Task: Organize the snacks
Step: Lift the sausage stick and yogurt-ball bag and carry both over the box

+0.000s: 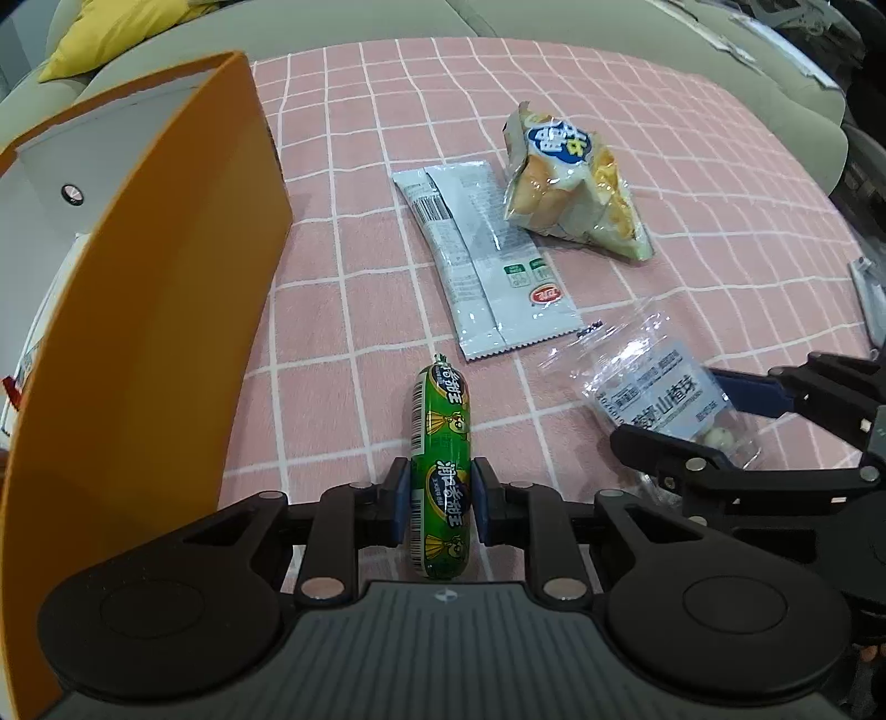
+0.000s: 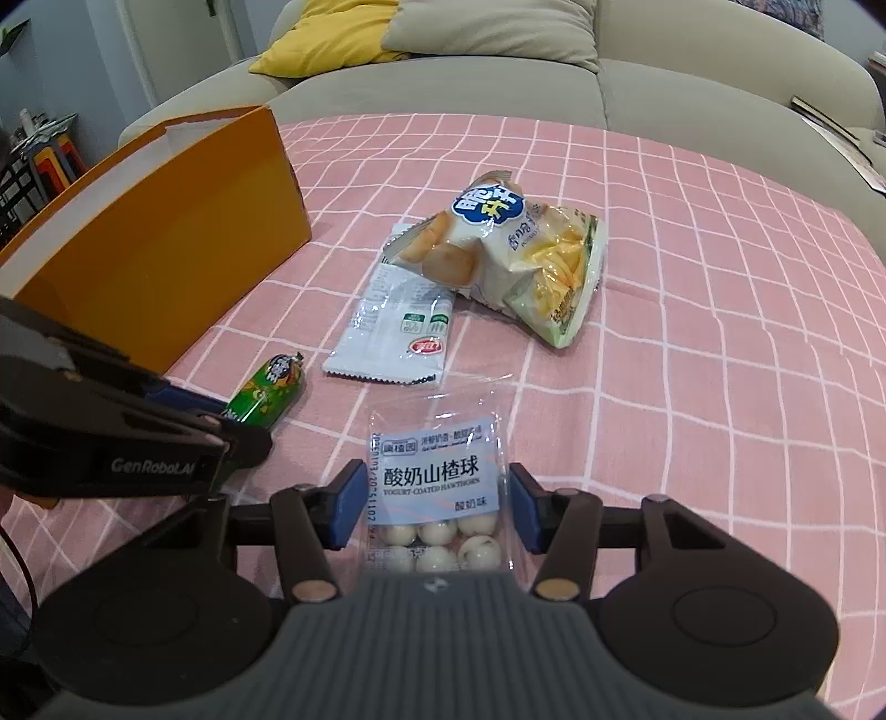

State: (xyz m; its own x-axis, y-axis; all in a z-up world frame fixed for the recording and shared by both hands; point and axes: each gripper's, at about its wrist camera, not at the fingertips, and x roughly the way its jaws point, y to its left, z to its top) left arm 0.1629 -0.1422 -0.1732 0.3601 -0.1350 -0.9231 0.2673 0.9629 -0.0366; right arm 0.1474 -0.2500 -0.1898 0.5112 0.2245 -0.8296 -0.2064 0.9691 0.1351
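Observation:
A green sausage stick lies lengthwise on the pink checked cloth, and my left gripper is shut on its near half, blue pads against both sides. In the right wrist view the sausage pokes out past the left gripper. A clear bag of yogurt-coated hawthorn balls sits between the blue pads of my right gripper, which touch its two side edges. The left wrist view shows the same bag in the right gripper at the right.
An open orange box stands at the left. A white snack packet and a chips bag lie mid-cloth, the bag overlapping the packet. A beige sofa with a yellow cushion is behind.

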